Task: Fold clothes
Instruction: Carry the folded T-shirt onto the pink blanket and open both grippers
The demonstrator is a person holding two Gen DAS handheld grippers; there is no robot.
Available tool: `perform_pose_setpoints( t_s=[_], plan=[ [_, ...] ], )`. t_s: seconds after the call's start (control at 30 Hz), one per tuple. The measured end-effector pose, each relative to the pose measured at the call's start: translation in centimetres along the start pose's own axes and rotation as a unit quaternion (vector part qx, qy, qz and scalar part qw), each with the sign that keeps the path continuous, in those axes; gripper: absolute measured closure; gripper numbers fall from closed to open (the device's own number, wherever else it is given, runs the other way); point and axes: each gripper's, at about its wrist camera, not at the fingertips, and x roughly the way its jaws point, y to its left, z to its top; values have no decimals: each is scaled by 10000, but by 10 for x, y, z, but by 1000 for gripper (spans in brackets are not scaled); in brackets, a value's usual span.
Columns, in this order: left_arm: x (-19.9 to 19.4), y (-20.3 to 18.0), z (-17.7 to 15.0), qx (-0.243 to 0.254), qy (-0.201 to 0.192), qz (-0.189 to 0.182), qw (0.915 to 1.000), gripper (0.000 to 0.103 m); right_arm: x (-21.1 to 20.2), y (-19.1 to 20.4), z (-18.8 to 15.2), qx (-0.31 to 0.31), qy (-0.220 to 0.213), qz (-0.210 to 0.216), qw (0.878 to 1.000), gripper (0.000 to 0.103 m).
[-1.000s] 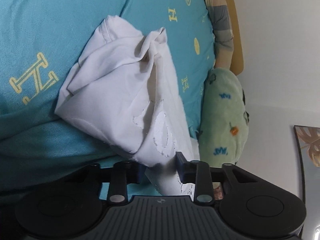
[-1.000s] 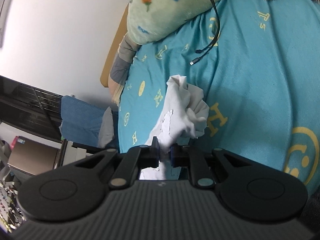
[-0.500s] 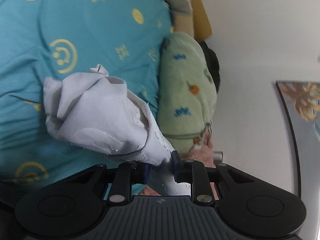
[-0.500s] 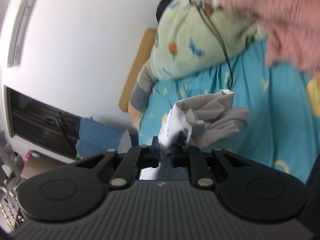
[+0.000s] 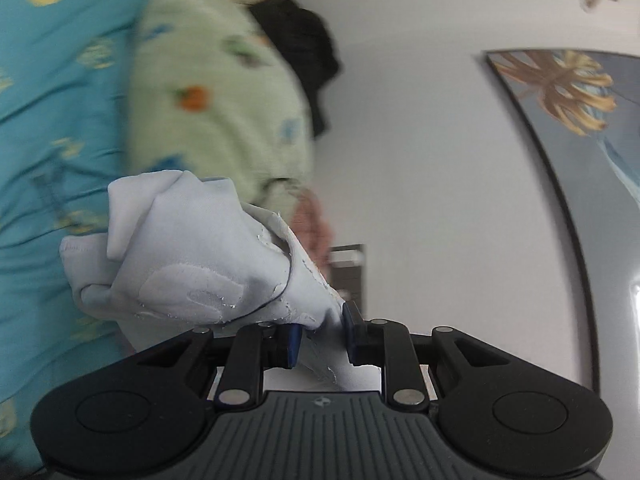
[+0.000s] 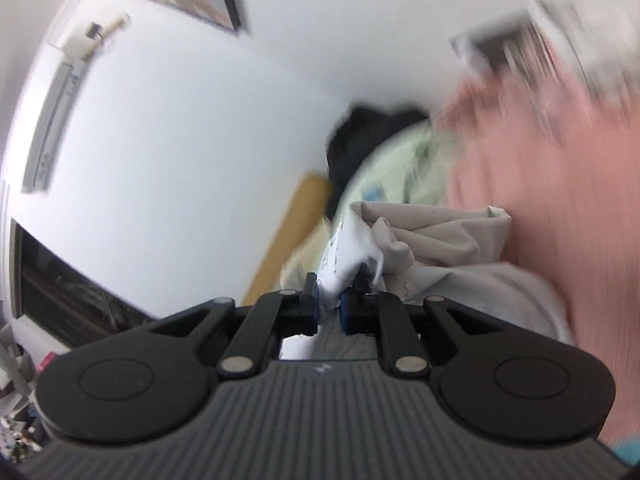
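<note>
Left tool (image 5: 319, 334): its two blue-padded fingers pinch a bunched fold of the white shirt (image 5: 188, 256); cloth fills the gap between the pads and runs back toward the body of the tool.
Shirt, left view: it hangs crumpled in the air from about 12 o'clock of the tool out to 10 o'clock, in front of the teal bed (image 5: 52, 120) and the green pillow (image 5: 216, 92); a cracked, paler print patch shows on it.
Right tool (image 6: 329, 308): fingers nearly closed, pinching another bunch of the shirt (image 6: 432, 240), which spills from 12 o'clock toward 2 o'clock.
Background, right view: a blurred pink fabric (image 6: 560, 200) fills 1 to 4 o'clock; whether it touches the shirt I cannot tell.
Handling: the shirt looks light, thin and limp, with no stiffness of its own, so it should drape and sag wherever it is unsupported; not fragile, though the print looks flaky.
Grip security: judged fair, since both pinches take several layers, but a quick swing could pull a layer free.
Where to take hold: better at a hem, shoulder seam or sleeve edge than at mid-cloth bunches, so that it can be spread flat on the bed before folding.
</note>
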Motion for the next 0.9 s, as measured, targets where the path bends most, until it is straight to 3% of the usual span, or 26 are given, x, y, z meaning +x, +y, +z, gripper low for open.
perform_pose_setpoints(
  t_s=[0.17, 0.3, 0.4, 0.5, 0.6, 0.73, 0.9],
  plan=[
    [86, -94, 11, 560, 116, -857, 9947, 80, -17, 30, 93, -648, -1039, 114, 9924, 90],
    [161, -111, -13, 903, 323, -1108, 9892, 79, -35, 11, 112, -1322, -1661, -242, 9769, 90],
    [205, -81, -51, 1302, 680, -732, 9864, 79, -41, -38, 97, -1609, -1715, -814, 9685, 89],
    [231, -35, -89, 1462, 1087, -228, 9830, 79, -49, -98, 70, -1393, -1279, -1378, 9722, 89],
    [229, -9, -121, 1821, 1137, -102, 9766, 79, -65, -143, 40, -1059, -1007, -1637, 9756, 89],
    [206, -5, -135, 2415, 982, 149, 9653, 70, -73, -157, 22, -834, -889, -1814, 9758, 88],
    [173, -14, -135, 2989, 667, 522, 9505, 47, -80, -135, 20, -813, -672, -2189, 9700, 87]
  ],
)
